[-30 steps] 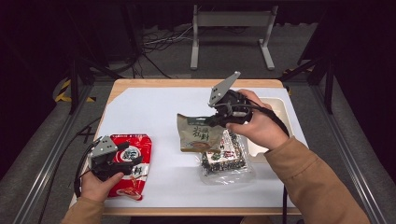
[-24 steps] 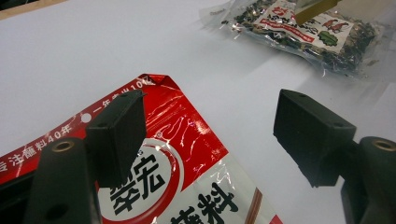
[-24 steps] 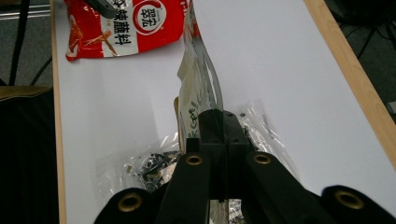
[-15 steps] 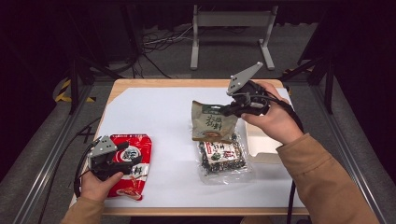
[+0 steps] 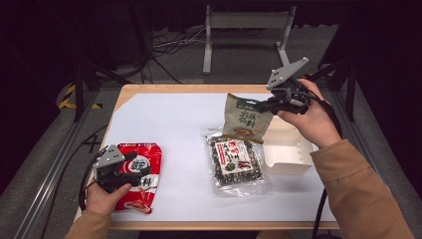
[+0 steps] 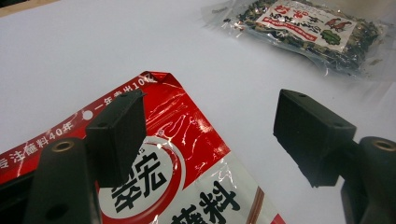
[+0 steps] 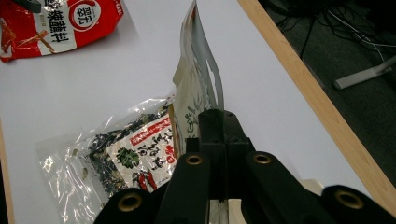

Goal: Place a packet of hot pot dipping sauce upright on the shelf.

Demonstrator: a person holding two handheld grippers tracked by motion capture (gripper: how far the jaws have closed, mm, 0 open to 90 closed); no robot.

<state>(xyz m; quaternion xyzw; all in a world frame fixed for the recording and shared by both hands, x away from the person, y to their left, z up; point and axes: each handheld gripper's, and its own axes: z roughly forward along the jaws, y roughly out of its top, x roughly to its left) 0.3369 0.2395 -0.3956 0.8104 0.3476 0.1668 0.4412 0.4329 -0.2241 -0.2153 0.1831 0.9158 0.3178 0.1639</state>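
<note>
At the near left corner of the white-covered wooden table (image 5: 174, 129), the lower part of the glossy red seasoning pouch (image 5: 140, 175) is covered by the left gripper (image 5: 130, 167) and the hand beneath it; in the left gripper view the pouch (image 6: 182, 154) is cut off by the bottom edge, and the jaws are seen standing wide apart above it, nothing clamped. The beige and green paper sachet (image 5: 245, 118) is held pinched at its top edge by the right gripper (image 5: 266, 105), lifted clear of the table above the clear plastic packet of dark dried greens (image 5: 235, 162); in the right gripper view the sachet (image 7: 198, 88) is seen edge-on, its print barely legible. A white cardboard tray (image 5: 286, 149) is partly screened by the right hand. Beyond the table a dark floor with cables (image 5: 169, 45) and a grey metal stand (image 5: 244, 30) can be made out dimly.
</note>
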